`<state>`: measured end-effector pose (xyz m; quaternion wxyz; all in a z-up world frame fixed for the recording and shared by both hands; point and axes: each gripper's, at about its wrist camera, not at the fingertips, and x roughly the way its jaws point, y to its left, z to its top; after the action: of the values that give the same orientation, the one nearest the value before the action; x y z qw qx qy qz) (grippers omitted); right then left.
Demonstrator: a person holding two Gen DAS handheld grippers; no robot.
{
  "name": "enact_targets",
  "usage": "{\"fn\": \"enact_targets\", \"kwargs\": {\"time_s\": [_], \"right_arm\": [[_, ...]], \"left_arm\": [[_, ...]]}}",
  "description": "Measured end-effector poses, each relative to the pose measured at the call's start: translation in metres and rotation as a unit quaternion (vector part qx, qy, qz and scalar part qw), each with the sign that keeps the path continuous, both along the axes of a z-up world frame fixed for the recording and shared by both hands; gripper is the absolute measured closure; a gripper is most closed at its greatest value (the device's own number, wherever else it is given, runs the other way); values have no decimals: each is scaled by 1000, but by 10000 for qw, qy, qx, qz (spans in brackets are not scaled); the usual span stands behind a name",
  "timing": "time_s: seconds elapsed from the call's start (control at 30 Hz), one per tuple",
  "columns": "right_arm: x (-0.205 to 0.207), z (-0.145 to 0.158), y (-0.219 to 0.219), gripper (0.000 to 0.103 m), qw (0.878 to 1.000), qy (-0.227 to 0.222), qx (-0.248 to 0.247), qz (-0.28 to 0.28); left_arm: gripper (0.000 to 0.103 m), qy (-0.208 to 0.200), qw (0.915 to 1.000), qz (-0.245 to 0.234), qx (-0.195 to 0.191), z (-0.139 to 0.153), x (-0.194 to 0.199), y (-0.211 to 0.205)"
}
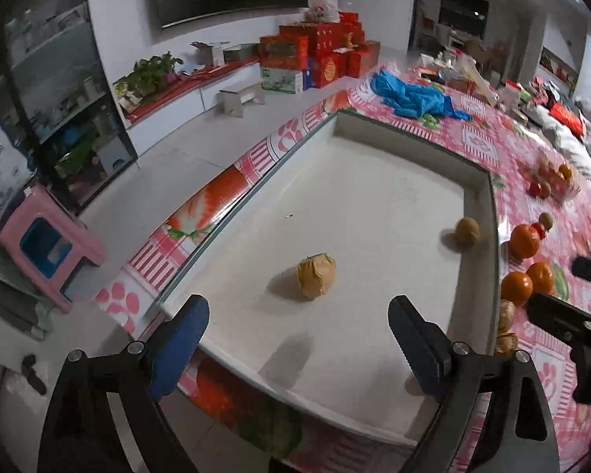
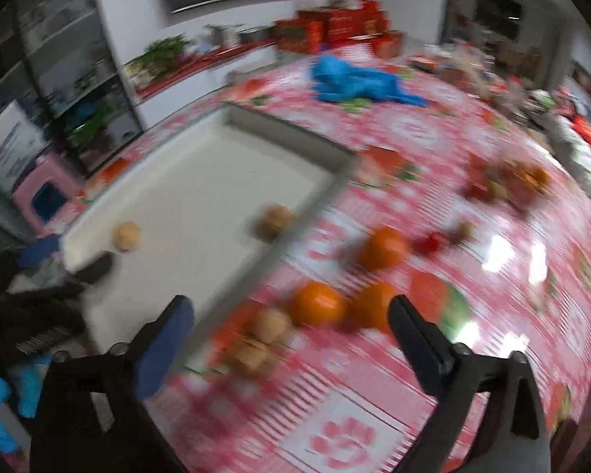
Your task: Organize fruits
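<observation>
A white tray [image 1: 374, 165] lies on the red patterned tablecloth. A tan fruit [image 1: 316, 276] sits in its middle and a brown fruit [image 1: 467, 231] by its right wall. My left gripper [image 1: 298, 329] is open and empty above the tray's near edge. Oranges [image 1: 525, 239] and tan fruits [image 1: 506, 311] lie on the cloth right of the tray. The right wrist view is blurred. My right gripper [image 2: 291, 321] is open and empty above two oranges [image 2: 319, 303] and tan fruits [image 2: 272, 325]. The tray [image 2: 185, 181] lies to its left.
A blue plastic bag [image 1: 413, 96] lies on the table beyond the tray. A pile of small fruits [image 1: 551, 177] sits at the far right. Red boxes [image 1: 319, 51] stand on a low cabinet. A pink stool [image 1: 47, 244] stands on the floor at left.
</observation>
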<state>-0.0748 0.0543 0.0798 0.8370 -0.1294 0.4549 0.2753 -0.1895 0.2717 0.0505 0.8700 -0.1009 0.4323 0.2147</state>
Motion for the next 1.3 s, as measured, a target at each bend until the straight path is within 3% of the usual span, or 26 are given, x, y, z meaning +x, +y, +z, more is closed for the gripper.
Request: {"fn": "enact_targets", "kwargs": {"time_s": [0.17, 0.27, 0.43, 0.57, 0.63, 0.83, 1.3], "right_arm": [[1, -18, -71, 0, 9957, -70, -101, -917], [-2, -30, -103, 0, 9908, -98, -353, -1299], [-4, -46, -139, 0, 9832, -202, -589, -1716], [-2, -61, -156, 0, 9793, 19, -495, -1962], [-1, -63, -164, 0, 9782, 105, -259, -2056], [-8, -67, -167, 0, 9771, -118, -166, -2120], [-8, -68, -167, 0, 9765, -148, -128, -2148]], "left_arm": [[10, -110, 9990, -412, 165, 7, -1, -46], [10, -139, 9966, -812, -29, 6, 3, -85], [10, -120, 9939, -1053, -305, 0, 13, -134], [10, 120, 9907, -1357, 33, -9, 11, -176], [10, 197, 9898, -1406, 89, -13, 7, -185], [10, 479, 9893, -1375, 42, -24, 1, -191], [10, 738, 9871, -1417, -62, -43, 0, -200]]}}
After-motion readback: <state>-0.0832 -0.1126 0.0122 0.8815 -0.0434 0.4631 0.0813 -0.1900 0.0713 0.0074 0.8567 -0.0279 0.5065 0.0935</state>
